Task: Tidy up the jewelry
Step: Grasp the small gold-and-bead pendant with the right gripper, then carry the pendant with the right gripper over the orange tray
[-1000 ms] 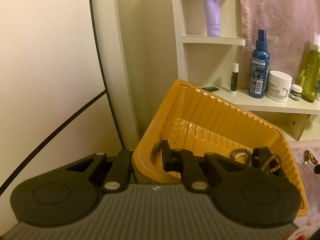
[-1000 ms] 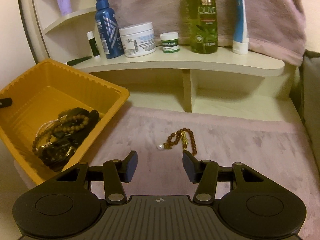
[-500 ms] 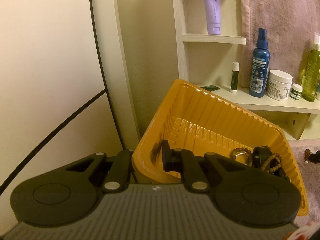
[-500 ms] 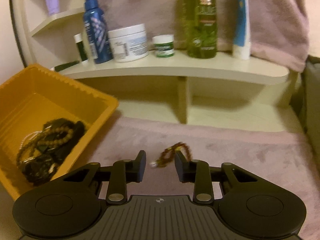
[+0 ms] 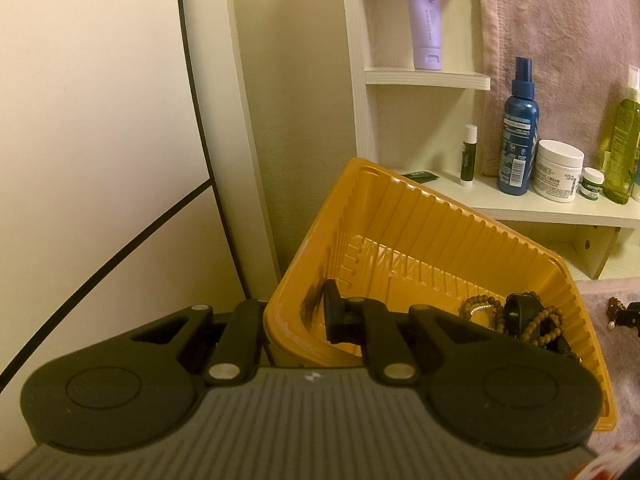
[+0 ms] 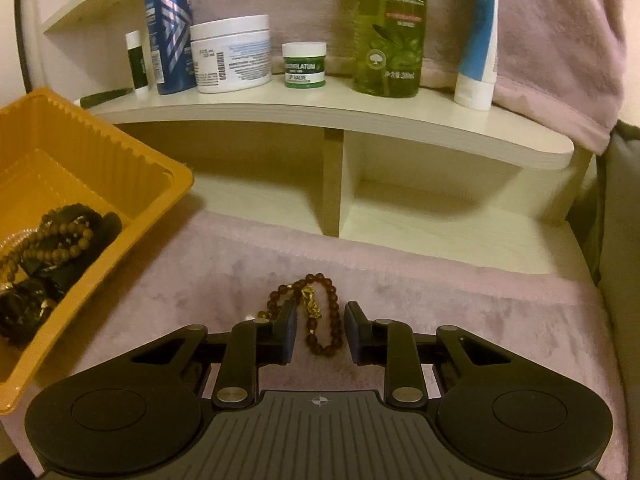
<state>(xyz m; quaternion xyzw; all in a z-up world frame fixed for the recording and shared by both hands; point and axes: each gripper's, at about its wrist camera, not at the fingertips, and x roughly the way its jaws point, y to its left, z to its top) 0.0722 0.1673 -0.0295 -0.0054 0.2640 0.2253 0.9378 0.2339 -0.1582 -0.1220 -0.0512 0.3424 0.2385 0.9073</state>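
A yellow ribbed tray (image 5: 440,232) is tilted up, and my left gripper (image 5: 298,314) is shut on its near wall, one finger inside and one outside. Several beaded bracelets and dark pieces (image 5: 520,320) lie heaped in the tray's low end (image 6: 60,236). On the pink cloth (image 6: 440,300) lies a dark red bead bracelet (image 6: 334,300) with a gold charm. My right gripper (image 6: 320,332) straddles it. Its jaws are closing with the bracelet between them, and the pads stand a little apart from the beads. The bracelet's left end is hidden behind the left finger.
A cream shelf (image 6: 320,114) behind holds a blue spray bottle (image 6: 168,28), a white jar (image 6: 230,54), a small green jar (image 6: 304,66), a green olive bottle (image 6: 394,28) and a white-and-blue tube (image 6: 476,48). A pink towel (image 6: 560,20) hangs behind. The yellow tray (image 6: 100,152) borders the cloth on the left.
My right gripper has come forward and down over the red bracelet, and its jaws have narrowed around it. The left gripper and tray have stayed still.
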